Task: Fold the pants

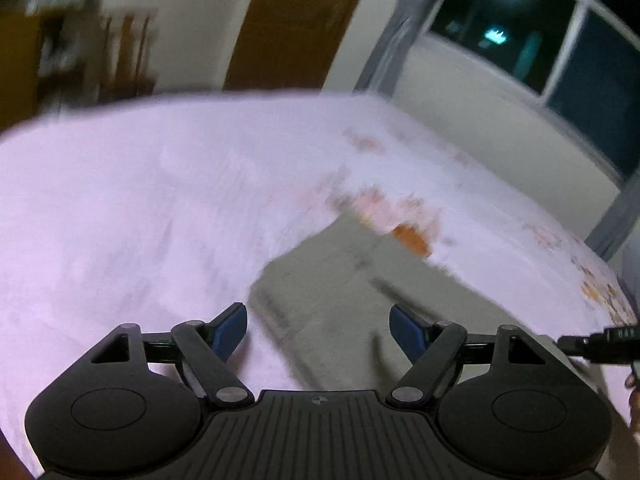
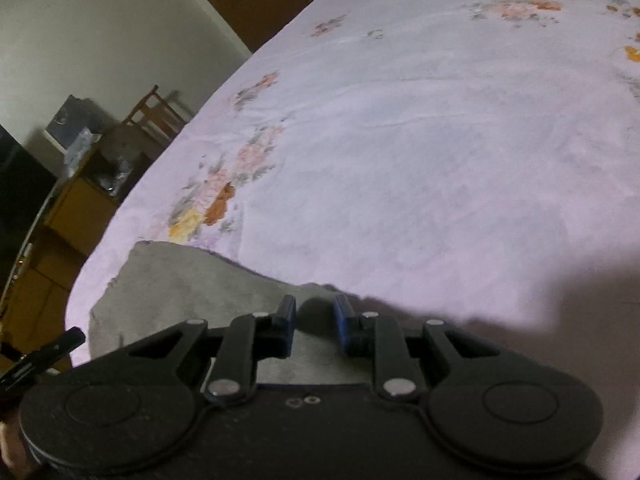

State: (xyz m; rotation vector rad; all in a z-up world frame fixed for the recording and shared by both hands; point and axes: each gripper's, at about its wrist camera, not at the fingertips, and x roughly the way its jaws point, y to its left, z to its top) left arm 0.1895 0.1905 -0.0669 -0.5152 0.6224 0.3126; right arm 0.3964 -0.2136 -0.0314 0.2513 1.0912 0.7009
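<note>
The grey pants [image 1: 340,300] lie on a pale pink floral bedsheet [image 1: 140,208]. In the left wrist view, which is motion-blurred, they stretch from under my left gripper [image 1: 318,326] toward the upper right. That gripper is wide open and empty, its blue fingertips [image 1: 232,328] straddling the near edge of the cloth. In the right wrist view the pants [image 2: 180,288] lie at the lower left, near the bed's edge. My right gripper [image 2: 315,326] hangs over them with its blue fingertips [image 2: 342,322] a narrow gap apart, holding nothing.
The bedsheet [image 2: 440,140] fills most of the right wrist view. A wooden door [image 1: 296,20], grey curtains [image 1: 384,52] and a dark window [image 1: 560,40] stand beyond the bed. A wooden chair [image 2: 156,116] and cluttered cabinet [image 2: 80,200] stand by the bed's left side.
</note>
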